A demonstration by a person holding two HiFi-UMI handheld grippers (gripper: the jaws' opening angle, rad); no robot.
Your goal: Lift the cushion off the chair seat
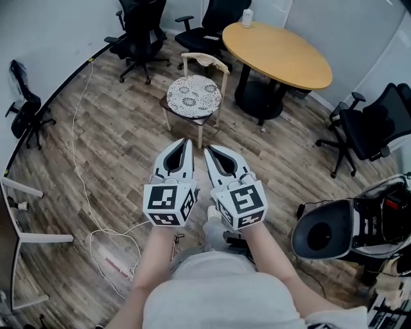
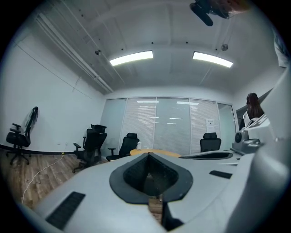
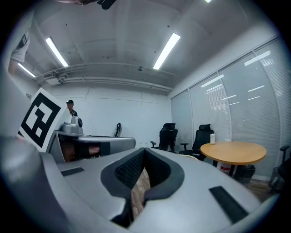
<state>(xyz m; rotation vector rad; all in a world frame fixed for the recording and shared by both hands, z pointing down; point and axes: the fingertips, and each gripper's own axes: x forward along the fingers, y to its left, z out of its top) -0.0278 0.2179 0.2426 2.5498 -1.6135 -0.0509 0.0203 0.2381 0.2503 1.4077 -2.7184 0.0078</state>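
Item: cushion point(image 1: 194, 95), round, pale with a dark lace-like pattern, lying flat on the seat of the chair point(image 1: 204, 61) and covering nearly all of it; nothing rests on top, so it is judged free to be lifted straight off. The chair has a light wooden frame, with its backrest on the side away from the person and its open front edge turned toward them, which leaves the near rim of the cushion as the easiest place to take hold. Left gripper point(image 1: 187, 140) and right gripper point(image 1: 207, 149) are held side by side and pointing level at the chair, well short of its front legs and touching nothing. The fingers of both are closed tip to tip and empty, with only floor showing through the gap behind the tips. Closed fingers suit carrying the tools across the room; they will likely need to part before either can pinch the cushion's edge. The task is judged to be at the approach stage, the cushion not yet touched. Beyond the chair and to its right is a round surface point(image 1: 282, 58) bearing a white container point(image 1: 246, 18). Black office chairs point(image 1: 138, 32) stand behind the chair to its left. A cable point(image 1: 80, 128) trails over the floor point(image 1: 115, 148) left of the chair, clear of the straight line to it.
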